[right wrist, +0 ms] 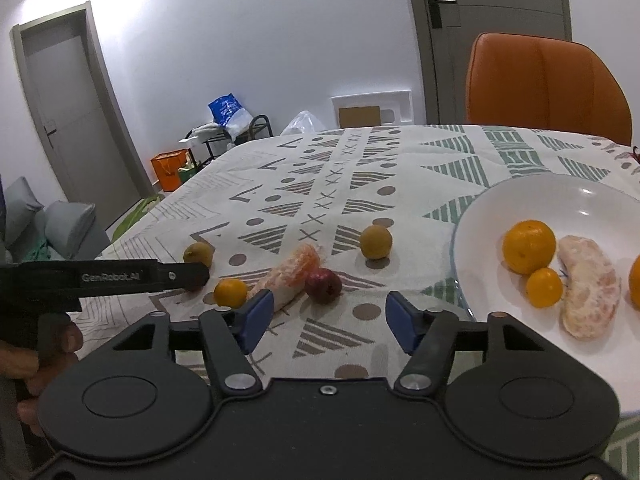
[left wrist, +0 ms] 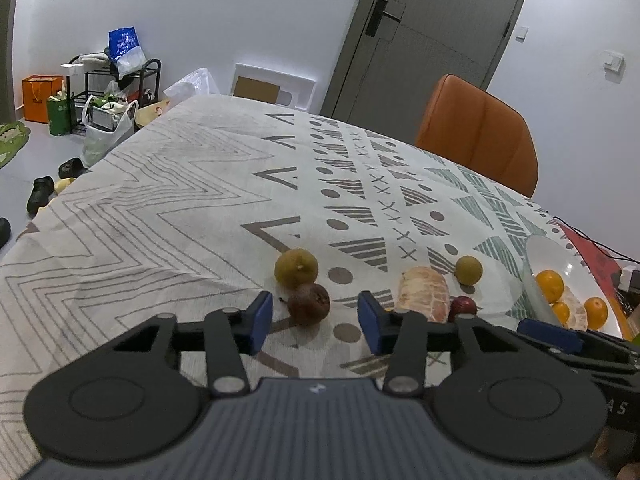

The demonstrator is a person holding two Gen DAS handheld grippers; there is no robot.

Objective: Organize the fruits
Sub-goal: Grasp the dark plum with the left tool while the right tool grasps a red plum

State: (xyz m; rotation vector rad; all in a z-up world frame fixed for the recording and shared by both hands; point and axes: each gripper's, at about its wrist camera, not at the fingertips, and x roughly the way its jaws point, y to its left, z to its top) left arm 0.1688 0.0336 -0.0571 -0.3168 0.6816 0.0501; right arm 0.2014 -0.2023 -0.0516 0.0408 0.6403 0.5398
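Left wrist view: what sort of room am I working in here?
Most likely a home dining area near the entrance: a table under a patterned tablecloth, an orange chair pulled up to it, and a shoe rack with bags and shoes by a grey door.

Orange chair [left wrist: 478, 132] stands at the far edge of the table with the patterned tablecloth [left wrist: 192, 184]. Grey door [left wrist: 432, 28] behind it. Shoe rack [left wrist: 116, 80], orange bag [left wrist: 40, 98] and shoes [left wrist: 40, 192] occupy the floor beyond the table's left edge.

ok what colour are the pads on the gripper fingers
Blue pads on black arms, on both grippers; clearest in the right wrist view.
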